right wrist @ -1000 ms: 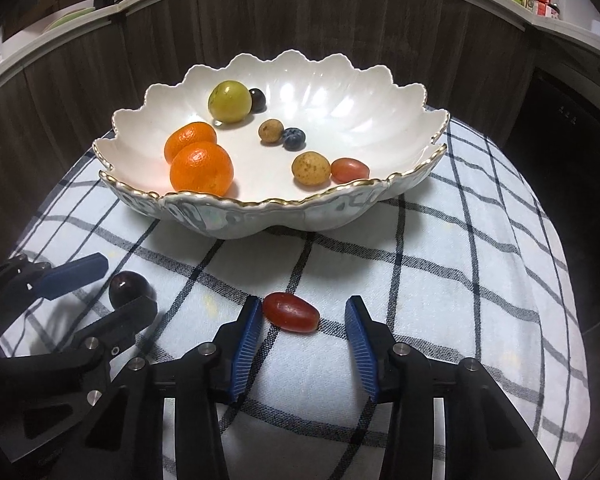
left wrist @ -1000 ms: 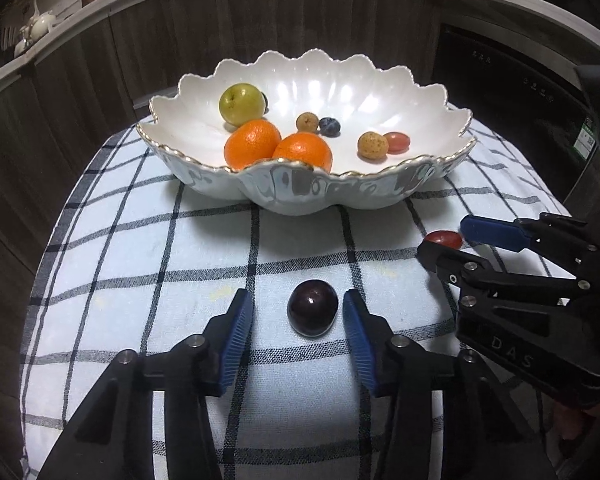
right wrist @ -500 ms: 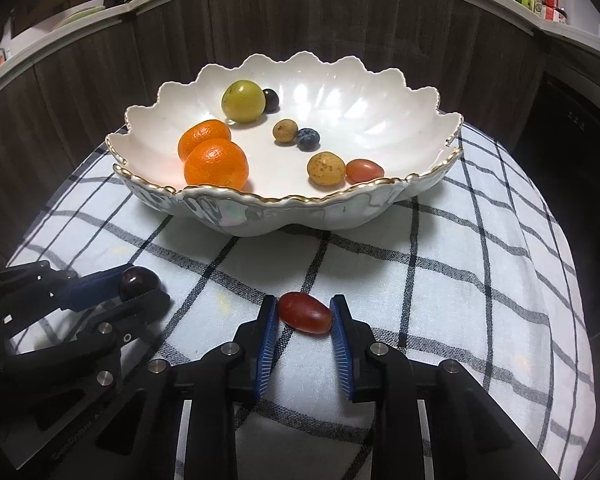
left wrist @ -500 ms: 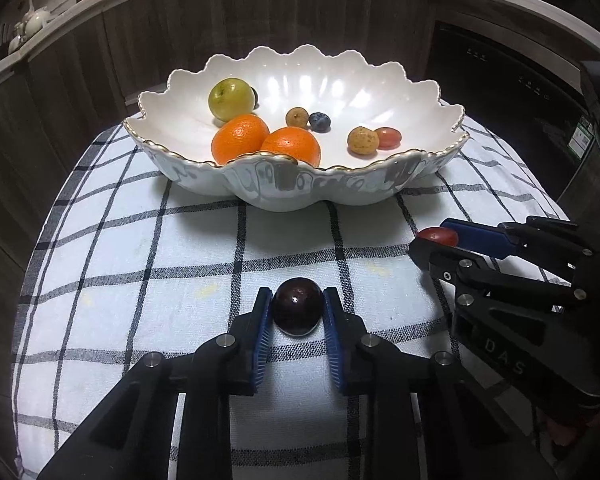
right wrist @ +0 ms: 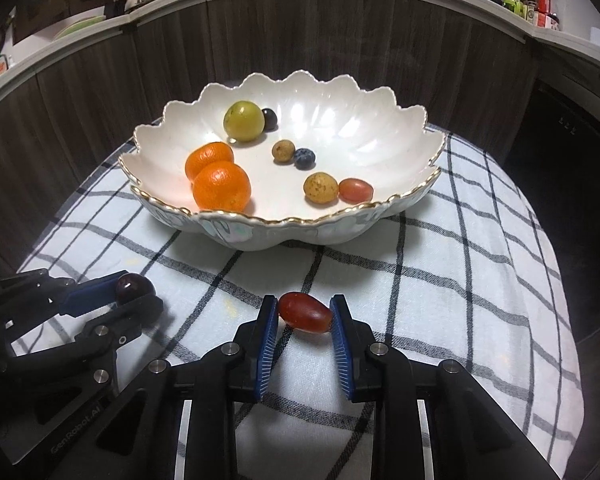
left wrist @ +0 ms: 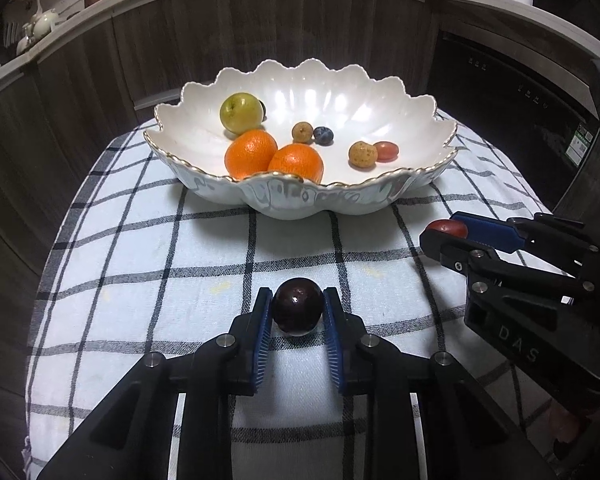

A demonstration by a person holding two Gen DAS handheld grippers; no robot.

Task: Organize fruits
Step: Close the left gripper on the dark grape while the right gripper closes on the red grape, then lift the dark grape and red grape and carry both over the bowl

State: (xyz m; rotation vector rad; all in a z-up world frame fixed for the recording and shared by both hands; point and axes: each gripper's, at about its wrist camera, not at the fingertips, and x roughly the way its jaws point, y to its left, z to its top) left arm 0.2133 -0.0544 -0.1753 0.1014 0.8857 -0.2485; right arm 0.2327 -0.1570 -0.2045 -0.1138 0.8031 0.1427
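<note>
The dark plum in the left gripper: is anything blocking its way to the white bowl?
Nothing visible. Only bare checked cloth lies between the dark plum, gripped by the left gripper, and the white bowl; its raised rim must be cleared.

Dim room, glare on the bowl [left wrist: 380,92], sharp focus, fisheye-bent dark edges

Both grippers have closed on fruit lying on the checked cloth [left wrist: 140,280] — the left gripper [left wrist: 298,312] now clamps a dark plum [left wrist: 298,310], the right gripper [right wrist: 305,316] a red grape tomato [right wrist: 305,313].
</note>
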